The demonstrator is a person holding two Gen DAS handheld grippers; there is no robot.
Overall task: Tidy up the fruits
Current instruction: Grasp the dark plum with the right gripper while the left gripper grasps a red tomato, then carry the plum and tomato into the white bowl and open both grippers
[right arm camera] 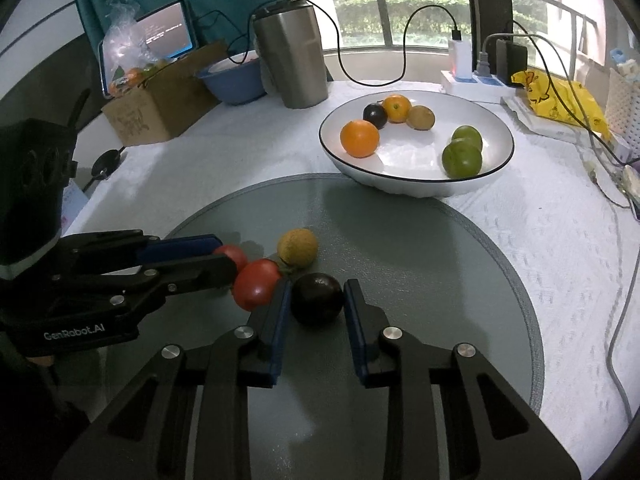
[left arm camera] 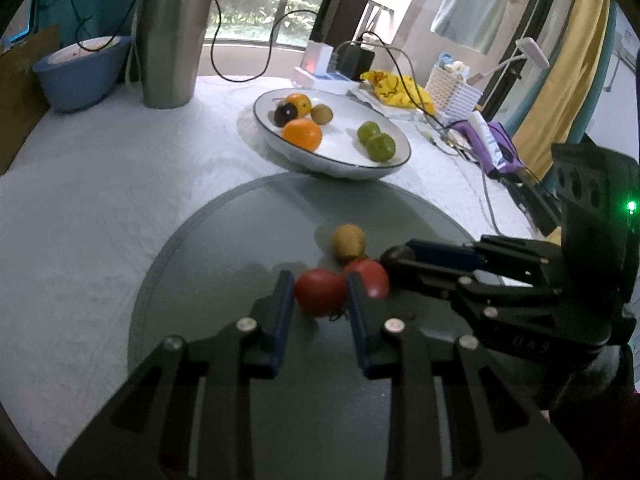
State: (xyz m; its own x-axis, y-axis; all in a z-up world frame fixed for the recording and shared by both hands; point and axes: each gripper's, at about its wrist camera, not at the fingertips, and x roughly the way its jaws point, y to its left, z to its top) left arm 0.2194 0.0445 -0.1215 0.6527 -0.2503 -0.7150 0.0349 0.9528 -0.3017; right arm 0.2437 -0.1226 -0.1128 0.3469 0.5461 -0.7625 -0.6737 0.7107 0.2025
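Fruits: four loose ones clustered on the grey round mat [right arm camera: 460,264], rest already in the white bowl [right arm camera: 416,188] beyond it. Loose set = two tomatoes, a brown kiwi-like fruit [right arm camera: 298,248], a dark plum-like fruit [right arm camera: 317,298].

Left gripper [left arm camera: 320,296] straddles the near tomato [left arm camera: 320,292]; blue pads sit either side, touching or nearly so. Narrow gap, looks closed on it, but firm contact not certain. Second tomato [left arm camera: 370,278] sits just right of the right pad, touching the first. Brown fruit just ahead of the fingertips.

Right gripper [right arm camera: 316,300] brackets the dark fruit the same way, pads at both flanks, gap about the fruit's width. Reads as grasping or about to; fruit rests on the mat, not lifted.

Judgement: both claws set up for simultaneous pick, then transfer to bowl ahead of both.

Pose: both grippers low, fingers near-level with the mat, converging on the cluster from opposite sides. In the left view the right one comes in from the right, fingertips close to the second tomato.

Risk: crowded cluster; lifting either fruit may roll its neighbours.
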